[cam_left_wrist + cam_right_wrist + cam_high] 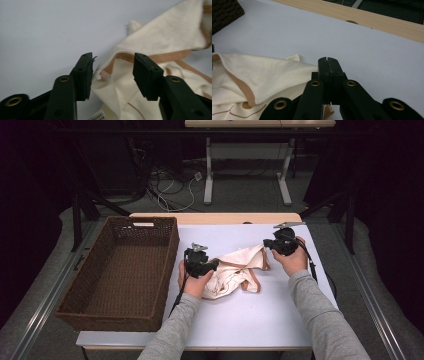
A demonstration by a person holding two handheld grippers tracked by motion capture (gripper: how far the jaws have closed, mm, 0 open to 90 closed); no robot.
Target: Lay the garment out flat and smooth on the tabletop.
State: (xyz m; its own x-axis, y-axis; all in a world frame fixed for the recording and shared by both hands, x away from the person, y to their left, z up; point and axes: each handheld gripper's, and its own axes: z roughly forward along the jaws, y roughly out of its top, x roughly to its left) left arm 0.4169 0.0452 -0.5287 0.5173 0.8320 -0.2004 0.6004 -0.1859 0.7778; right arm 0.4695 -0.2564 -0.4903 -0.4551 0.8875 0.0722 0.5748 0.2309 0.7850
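While the cream garment [239, 271] lies crumpled at the centre of the high view on the pale table [260, 315], the right gripper [274, 244] is clenched on its upper right corner. The left gripper [113, 75] stands parted, a tan-trimmed edge loose between its jaws. With one corner pinned, a pull could drag the cloth into a tighter bunch, I judge. The wicker basket [90, 312] waits at the left of that view.

A cream garment [235, 272] trimmed with tan binding lies crumpled on the counter [260, 315]; its bound edge and a small label sit between the parted left fingers [83, 72], untouched by either. One corner is pinched beneath the closed right fingers [329, 68]; the rest spreads loosely between both pairs.
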